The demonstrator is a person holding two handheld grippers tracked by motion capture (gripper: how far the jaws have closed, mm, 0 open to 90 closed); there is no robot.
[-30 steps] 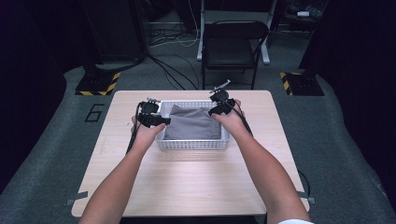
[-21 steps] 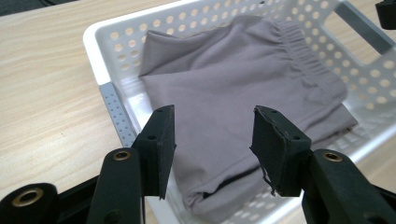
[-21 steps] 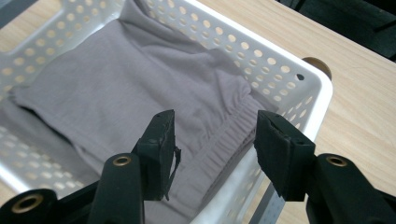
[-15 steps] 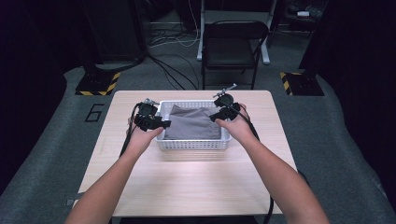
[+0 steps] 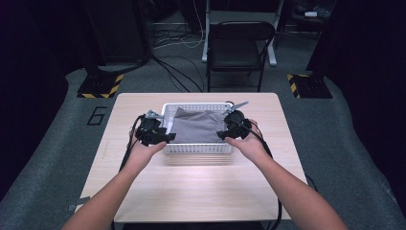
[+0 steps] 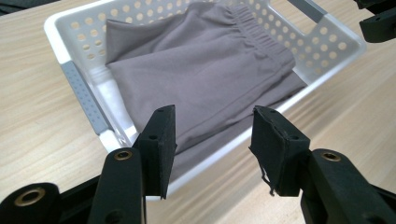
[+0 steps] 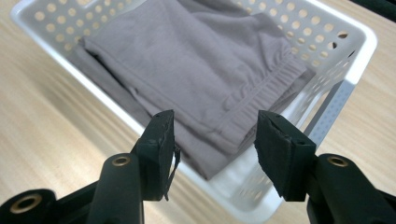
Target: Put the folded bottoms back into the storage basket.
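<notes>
High view: folded grey cloth (image 5: 197, 125) lies between both grippers' fingers (image 5: 165, 137).

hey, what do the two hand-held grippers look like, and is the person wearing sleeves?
Both are black. The left hand-held gripper and the right hand-held gripper each have two flat, blocky black jaws on arms with brass-coloured rivets, and a loose thread hangs from one jaw of each. Black cables trail back along the forearms. A grey plate tops the right one. The forearms are bare; a white sleeve edge shows at the left arm.
</notes>
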